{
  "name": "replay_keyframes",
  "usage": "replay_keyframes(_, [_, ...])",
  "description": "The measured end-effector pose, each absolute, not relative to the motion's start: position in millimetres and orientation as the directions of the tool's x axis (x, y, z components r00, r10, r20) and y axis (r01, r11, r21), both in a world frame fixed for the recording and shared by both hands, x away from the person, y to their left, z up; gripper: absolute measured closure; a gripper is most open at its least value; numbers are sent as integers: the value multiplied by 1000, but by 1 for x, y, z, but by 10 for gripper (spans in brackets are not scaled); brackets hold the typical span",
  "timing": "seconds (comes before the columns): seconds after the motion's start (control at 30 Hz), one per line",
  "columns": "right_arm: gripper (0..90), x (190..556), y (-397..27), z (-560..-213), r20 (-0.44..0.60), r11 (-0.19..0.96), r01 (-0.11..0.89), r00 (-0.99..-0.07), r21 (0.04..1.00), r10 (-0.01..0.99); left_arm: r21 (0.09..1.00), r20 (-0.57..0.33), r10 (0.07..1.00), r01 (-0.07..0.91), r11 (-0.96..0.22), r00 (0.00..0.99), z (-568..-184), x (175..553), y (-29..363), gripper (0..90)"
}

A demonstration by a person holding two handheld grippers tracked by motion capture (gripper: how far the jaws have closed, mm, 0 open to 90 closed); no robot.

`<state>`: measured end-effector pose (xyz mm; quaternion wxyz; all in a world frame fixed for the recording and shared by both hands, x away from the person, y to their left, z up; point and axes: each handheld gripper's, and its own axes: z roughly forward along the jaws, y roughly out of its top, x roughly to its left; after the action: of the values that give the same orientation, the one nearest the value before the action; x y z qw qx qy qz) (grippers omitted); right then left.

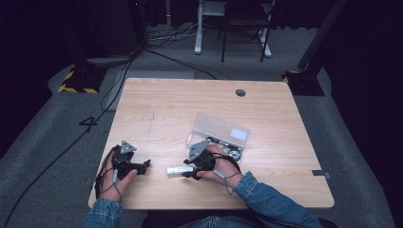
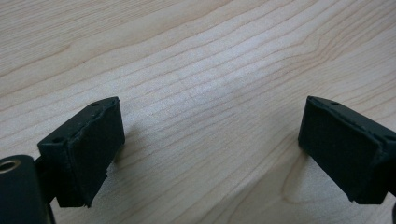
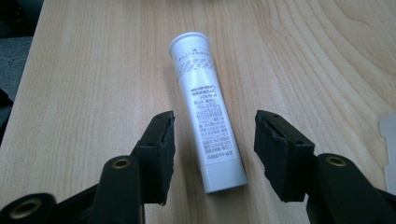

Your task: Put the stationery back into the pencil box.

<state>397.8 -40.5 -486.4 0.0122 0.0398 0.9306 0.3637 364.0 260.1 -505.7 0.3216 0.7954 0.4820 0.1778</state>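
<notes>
A wooden table (image 1: 166, 109) carried a clear plastic box (image 1: 219, 129) lying open right of centre. Near its front edge, the left gripper (image 2: 210, 154) rested with jaws spread over bare wood. The right gripper (image 3: 214, 151) held its jaws released on either side of a white tube (image 3: 205, 107) lying flat, not touching it.

Left tool (image 1: 142, 166) jaws spread wide, low over table; right tool (image 1: 189, 172) jaws apart, unclamped.

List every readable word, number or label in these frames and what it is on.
White tube between the open right claw: blocks of small print, too blurred to read.
Clear plastic box: white label, too small to read.
Floor left of the table: a mark like "4".
</notes>
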Motion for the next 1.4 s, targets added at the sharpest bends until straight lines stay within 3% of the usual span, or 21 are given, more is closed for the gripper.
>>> replay_keyframes(0.27, [597,398,-38,-492,-6,738,47,-998,673,69,683,-28,881,653,-328,472,-506,364,260,73])
replay_keyframes(0.4, [707,396,-37,-490,-1,745,41,-998,666,55,684,-28,881,652,-328,472,-506,364,260,73])
replay_keyframes(0.97, [716,393,-38,-486,-39,750,-12,-999,661,19,682,-24,881,652,-331,473,-506,364,260,72])
replay_keyframes(1.4, [716,393,-46,-459,-60,717,-39,-998,696,5,682,-27,881,653,-330,473,-506,364,260,72])
